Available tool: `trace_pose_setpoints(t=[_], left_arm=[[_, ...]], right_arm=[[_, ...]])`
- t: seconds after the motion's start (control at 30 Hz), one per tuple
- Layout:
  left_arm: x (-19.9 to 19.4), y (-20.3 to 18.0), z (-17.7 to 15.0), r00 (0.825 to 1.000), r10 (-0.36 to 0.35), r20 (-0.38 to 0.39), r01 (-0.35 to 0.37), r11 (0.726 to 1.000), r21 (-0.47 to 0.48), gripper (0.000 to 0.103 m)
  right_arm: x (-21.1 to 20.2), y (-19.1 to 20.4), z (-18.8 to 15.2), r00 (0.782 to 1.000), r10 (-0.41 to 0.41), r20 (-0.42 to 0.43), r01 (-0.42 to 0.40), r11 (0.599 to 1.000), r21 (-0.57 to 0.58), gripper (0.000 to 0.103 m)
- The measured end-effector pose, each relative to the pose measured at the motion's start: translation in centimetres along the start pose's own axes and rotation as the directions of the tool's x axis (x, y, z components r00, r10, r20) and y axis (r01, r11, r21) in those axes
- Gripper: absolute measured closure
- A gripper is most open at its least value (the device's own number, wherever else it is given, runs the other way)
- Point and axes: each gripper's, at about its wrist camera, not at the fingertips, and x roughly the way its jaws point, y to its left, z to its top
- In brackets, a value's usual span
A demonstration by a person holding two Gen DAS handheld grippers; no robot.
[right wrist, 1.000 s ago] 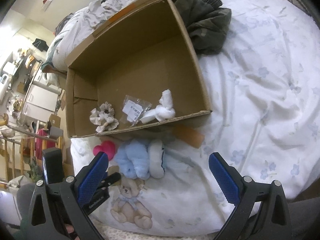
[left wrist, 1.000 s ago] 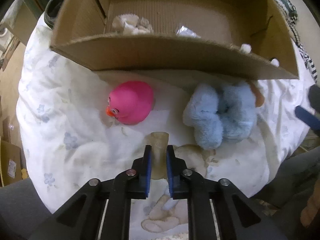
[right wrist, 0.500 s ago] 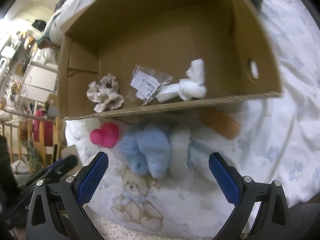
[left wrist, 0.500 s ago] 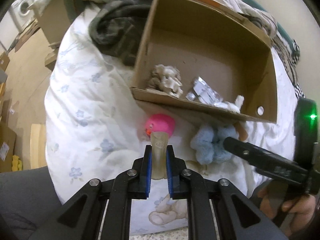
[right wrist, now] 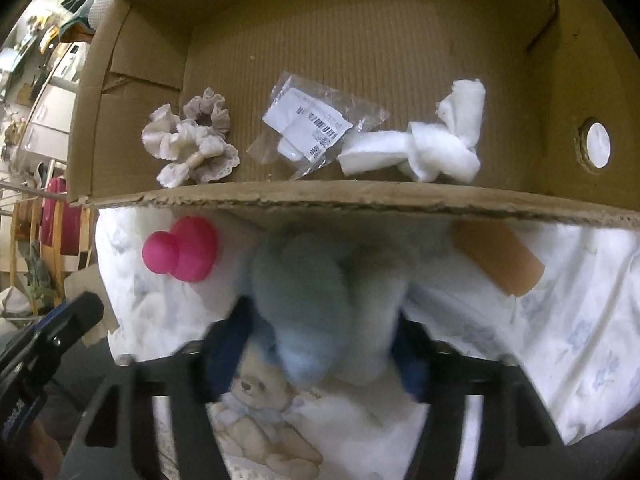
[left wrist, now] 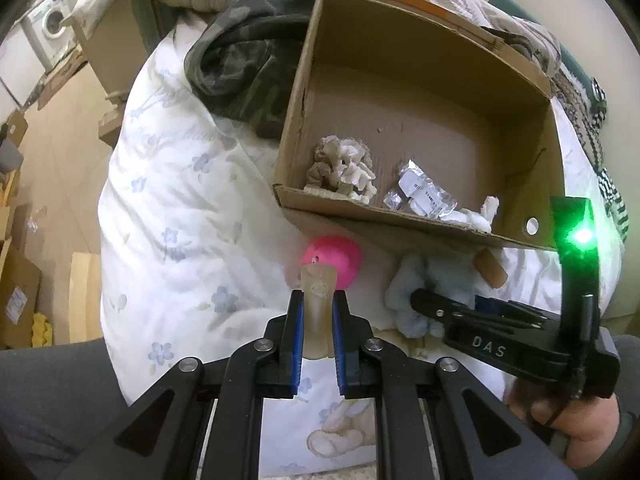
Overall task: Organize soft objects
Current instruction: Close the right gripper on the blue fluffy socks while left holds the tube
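Pink rubber sits at the left of the right wrist view: a duck-like toy (right wrist: pixel 182 249) on the white floral quilt (right wrist: pixel 560 328), just below the near wall of the cardboard box (right wrist: pixel 360 198) and apart from both tools. A dark corner of the left gripper (left wrist: pixel 316 312) shows at lower left of that view; in its own view its jaws stand narrow, pinched on a beige translucent piece (left wrist: pixel 318 300) that sticks straight up-frame toward the pink toy. Moving rightward to the frame's centre, the pale blue plush toy (right wrist: pixel 320 300) lies directly ahead of the right gripper (right wrist: pixel 324 344), its near end between the blue pads, which stand fairly wide and close to the fluff on both sides; blur keeps me from telling whether they press it yet. The plush runs up-frame from the jaws to the box wall, so its long axis seems roughly in line with the fingers, its far end touching or tucked under the wall. The right gripper is plainly the nearer one. Inside the box, left to right, lie a frilly scrunchie (right wrist: pixel 192 144), a clear plastic packet (right wrist: pixel 316 124) and a knotted white cloth (right wrist: pixel 436 144). My guess is the coming move is closing on the plush, then lifting up and over that wall, with free floor behind the cloth.
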Motion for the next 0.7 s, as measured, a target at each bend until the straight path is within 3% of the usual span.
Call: trace_pose_setpoints(t=[0.07,0.17,0.47,0.53,0.6,0.7], left_arm=[[0.1,-0.1,0.1,1.000,0.007,0.004,-0.007,1.000,0.003,0.091],[0.2,-0.1,0.1,1.000,0.018,0.007,-0.018,1.000,0.001,0.091],[-0.2,0.7,0.1,0.999,0.031,0.031,-0.031,0.999,-0.010,0.091],[-0.9,0.8,0.1,0.999,0.003,0.046,-0.002,1.000,-0.020,0.091],[-2.5,0.7,0.3,0.993,-0.074,0.087,0.075,0.997,-0.010,0.091],[-5.2,-0.2,1.3,0.982,-0.090,0.165,0.082,0.995,0.055,0.091]], right_arm=[[-0.5,-0.2,-0.2,1.000,0.010,0.007,-0.010,1.000,-0.009,0.064],[-1.3,-0.1,-0.9,0.999,0.029,0.015,-0.028,0.999,-0.024,0.068],[-3.4,1.0,-3.1,0.996,0.082,0.037,-0.079,0.995,-0.063,0.068],[-4.5,1.3,-3.6,0.993,0.110,0.050,-0.106,0.992,-0.065,0.068],[-6.3,1.2,-3.5,0.987,0.147,0.070,-0.142,0.988,-0.068,0.068],[-9.7,1.4,-3.0,0.976,0.172,0.132,-0.159,0.982,-0.099,0.068]])
